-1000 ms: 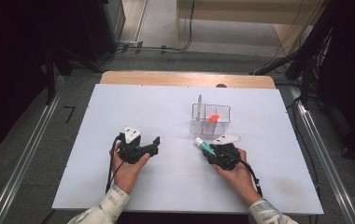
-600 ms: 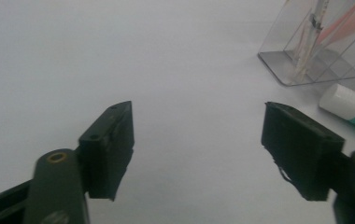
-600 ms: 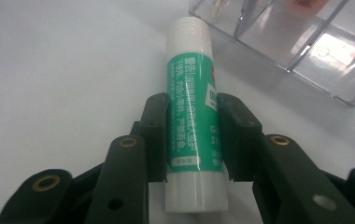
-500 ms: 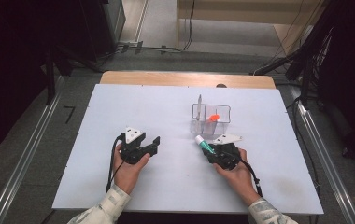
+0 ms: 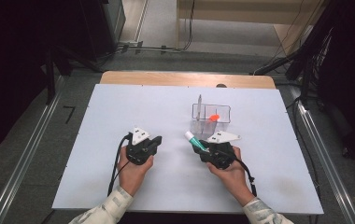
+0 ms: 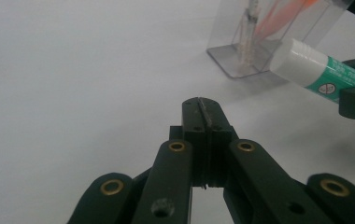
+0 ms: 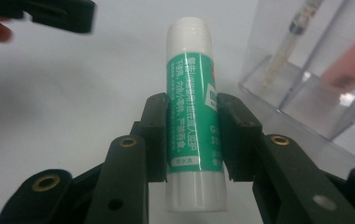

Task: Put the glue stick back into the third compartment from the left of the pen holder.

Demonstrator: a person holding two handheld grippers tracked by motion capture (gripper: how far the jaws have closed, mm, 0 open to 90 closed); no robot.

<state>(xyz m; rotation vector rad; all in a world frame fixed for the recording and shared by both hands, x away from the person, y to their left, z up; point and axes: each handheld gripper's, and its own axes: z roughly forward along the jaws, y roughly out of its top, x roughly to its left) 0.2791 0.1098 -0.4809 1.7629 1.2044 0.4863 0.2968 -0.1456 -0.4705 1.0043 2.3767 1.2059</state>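
Note:
A green-and-white glue stick point(image 7: 189, 70) stands between the jaws of my right gripper point(image 7: 192, 119), which is shut on its labelled middle, white cap pointing away. In the high view the right gripper point(image 5: 202, 147) holds the glue stick point(image 5: 192, 138) just in front of a clear plastic organizer point(image 5: 211, 116). My left gripper point(image 6: 203, 106) has just been closing; its jaws now meet with nothing between them. In the high view the left gripper point(image 5: 155, 142) hovers over bare table, left of the right one.
The organizer point(image 7: 315, 107) holds an orange item point(image 5: 214, 117) and an upright pen point(image 5: 199, 103). The white table point(image 5: 119, 112) has a wooden strip along its far edge. The left gripper point(image 7: 49, 14) appears beyond the glue stick in the right gripper view.
The left gripper's jaws have come together on nothing. The right hand has lifted the glue stick slightly toward the organizer.

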